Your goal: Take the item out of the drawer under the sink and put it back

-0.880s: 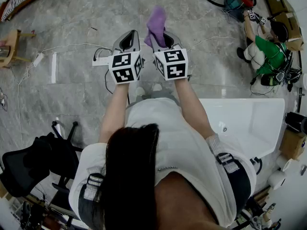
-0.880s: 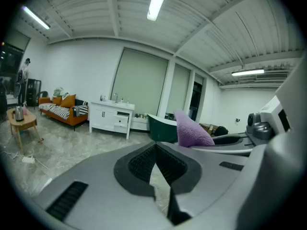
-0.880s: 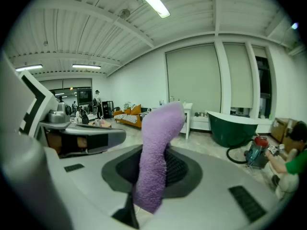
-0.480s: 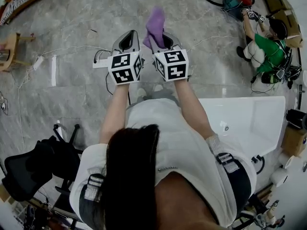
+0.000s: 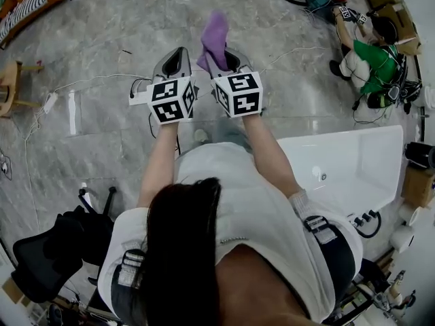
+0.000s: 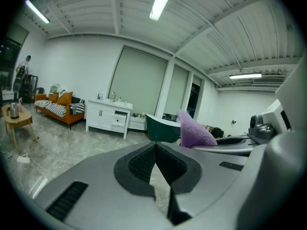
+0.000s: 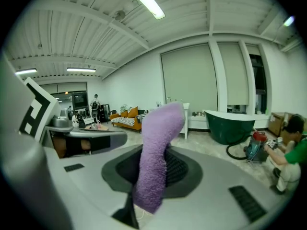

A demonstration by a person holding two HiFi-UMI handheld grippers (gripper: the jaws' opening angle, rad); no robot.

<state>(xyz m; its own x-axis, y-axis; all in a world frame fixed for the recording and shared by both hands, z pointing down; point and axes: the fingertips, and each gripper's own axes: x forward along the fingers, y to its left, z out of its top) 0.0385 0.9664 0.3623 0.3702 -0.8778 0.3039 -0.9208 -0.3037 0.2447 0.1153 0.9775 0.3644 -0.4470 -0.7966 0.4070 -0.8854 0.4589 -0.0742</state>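
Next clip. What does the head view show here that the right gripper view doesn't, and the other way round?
Head view only: the white sink beside the person and the black chair. Right gripper view only: the ceiling light and the green bathtub. Both: the purple cloth clamped in the right tongs, standing up past their tips, and the seated person in green on the floor.

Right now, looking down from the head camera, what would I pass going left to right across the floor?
small wooden table → left gripper → purple cloth → person in green
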